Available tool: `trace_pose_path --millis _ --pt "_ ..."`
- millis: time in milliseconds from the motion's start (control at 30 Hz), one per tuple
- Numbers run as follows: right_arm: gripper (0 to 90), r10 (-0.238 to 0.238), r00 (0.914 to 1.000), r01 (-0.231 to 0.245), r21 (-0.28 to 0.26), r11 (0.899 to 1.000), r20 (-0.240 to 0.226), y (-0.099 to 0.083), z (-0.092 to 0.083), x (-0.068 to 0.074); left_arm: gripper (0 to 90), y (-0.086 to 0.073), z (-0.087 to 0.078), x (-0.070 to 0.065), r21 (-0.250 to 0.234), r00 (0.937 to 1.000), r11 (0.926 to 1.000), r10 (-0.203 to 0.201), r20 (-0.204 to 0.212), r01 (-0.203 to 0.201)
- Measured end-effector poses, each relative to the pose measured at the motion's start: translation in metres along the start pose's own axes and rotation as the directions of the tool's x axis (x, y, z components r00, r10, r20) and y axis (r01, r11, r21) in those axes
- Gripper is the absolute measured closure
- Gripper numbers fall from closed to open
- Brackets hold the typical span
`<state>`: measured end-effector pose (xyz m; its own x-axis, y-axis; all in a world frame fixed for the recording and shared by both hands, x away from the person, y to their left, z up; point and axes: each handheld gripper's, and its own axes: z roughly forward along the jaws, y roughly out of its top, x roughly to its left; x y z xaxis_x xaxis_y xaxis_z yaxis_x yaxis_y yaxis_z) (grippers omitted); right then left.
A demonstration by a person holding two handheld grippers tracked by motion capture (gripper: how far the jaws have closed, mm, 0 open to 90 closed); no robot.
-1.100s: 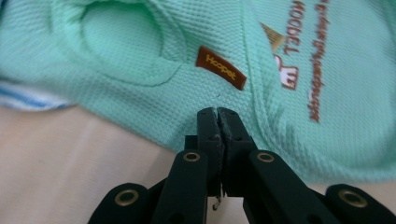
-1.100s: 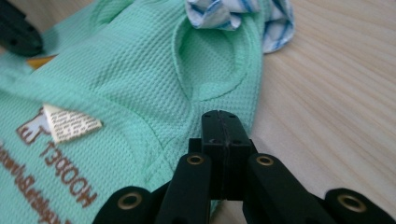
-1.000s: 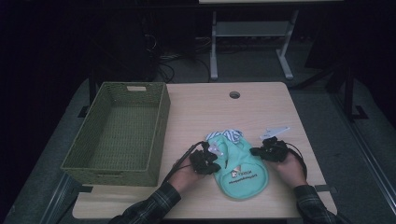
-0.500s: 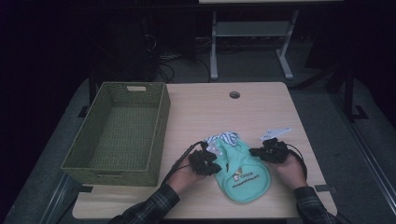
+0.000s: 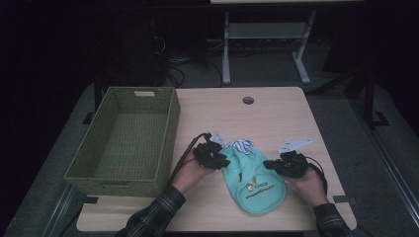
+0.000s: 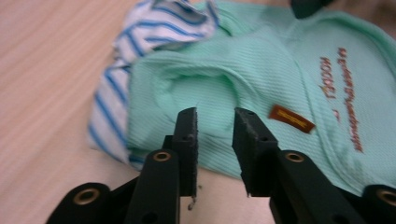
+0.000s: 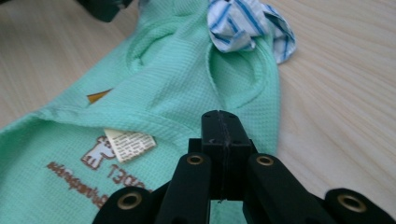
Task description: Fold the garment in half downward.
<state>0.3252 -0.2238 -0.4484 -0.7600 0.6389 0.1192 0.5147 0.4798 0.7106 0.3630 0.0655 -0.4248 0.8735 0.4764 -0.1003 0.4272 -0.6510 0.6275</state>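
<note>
1. Lay flat on the table (image 5: 276, 118), right of the wicker basket (image 5: 129, 136): mint garment (image 5: 254, 180), long axis running front to back, striped collar (image 5: 241, 145) pointing away from the person.
2. Left gripper (image 6: 215, 135): just opened to a narrow gap, gripping nothing, above the garment's edge.
3. Right gripper (image 7: 223, 135): pressed fully together at the garment's right edge; fabric between the jaws not discernible.

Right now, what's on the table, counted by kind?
Mint green knit garment with printed lettering: 1
White cloth with blue stripes: 1
Green woven rectangular basket: 1
Black two-jaw tools, left tool, right tool: 2
Total: 5
</note>
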Motion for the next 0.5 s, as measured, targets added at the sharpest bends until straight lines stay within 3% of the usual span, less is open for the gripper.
trace_pose_path --millis 200,467,500 --pt "89.6 -0.008 0.9997 0.008 -0.009 1.000 -0.021 0.004 0.004 0.007 55.4 0.012 -0.001 0.017 -0.012 0.9995 0.9998 -0.018 -0.025 0.017" --pt "89.6 -0.034 0.9985 0.033 -0.011 0.999 -0.044 0.007 0.012 0.015 45.8 0.031 0.007 0.038 -0.042 0.9982 0.9984 -0.040 -0.044 0.038" --pt "89.6 -0.026 0.9987 0.026 -0.006 1.000 -0.045 0.008 0.012 0.016 45.4 0.033 0.008 0.041 -0.031 0.9987 0.9992 -0.028 -0.042 0.027"
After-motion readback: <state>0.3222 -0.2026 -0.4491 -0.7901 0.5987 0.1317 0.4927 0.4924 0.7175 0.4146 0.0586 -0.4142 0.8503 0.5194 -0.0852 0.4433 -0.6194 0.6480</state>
